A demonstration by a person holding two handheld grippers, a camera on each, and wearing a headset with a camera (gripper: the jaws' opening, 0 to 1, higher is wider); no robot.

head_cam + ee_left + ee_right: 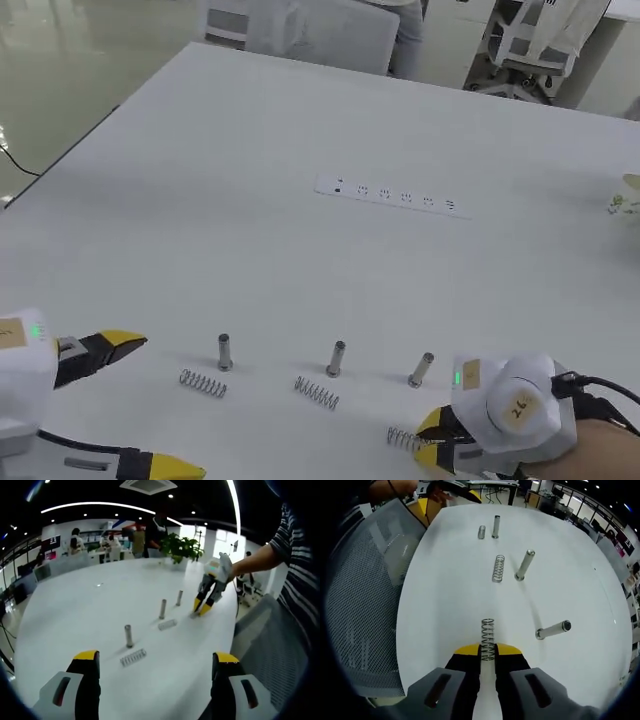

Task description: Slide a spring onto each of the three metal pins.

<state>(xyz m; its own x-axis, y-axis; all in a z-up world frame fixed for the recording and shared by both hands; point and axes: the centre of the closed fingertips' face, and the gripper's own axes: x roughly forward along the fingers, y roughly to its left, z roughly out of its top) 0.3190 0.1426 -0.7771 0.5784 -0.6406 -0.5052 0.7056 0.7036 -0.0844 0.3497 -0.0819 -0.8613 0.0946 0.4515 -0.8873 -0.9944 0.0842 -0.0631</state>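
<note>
- Third spring [488,639] lies on the white table [300,120] at the bottom centre of the right gripper view. Its near end is clenched between the yellow tips of the right gripper [488,652], and the rest of the coil points straight ahead.
- In the head view that gripper sits at the lower right, just below the right pin [421,369].
- Left spring [203,383] lies flat just below the left pin [224,351], in the lower left of the head view.
- Middle spring [317,392] lies flat just below the middle pin [336,358], at the lower centre.
- All three pins stand upright in a row, bare of springs.
- Left gripper [156,657] is released: its jaws stand wide apart at the bottom of the left gripper view and point toward the row of pins. In the head view it is at the lower left, apart from the left pin.
- A white power strip [385,195] lies in the upper middle of the head view, well apart from the pins.
</note>
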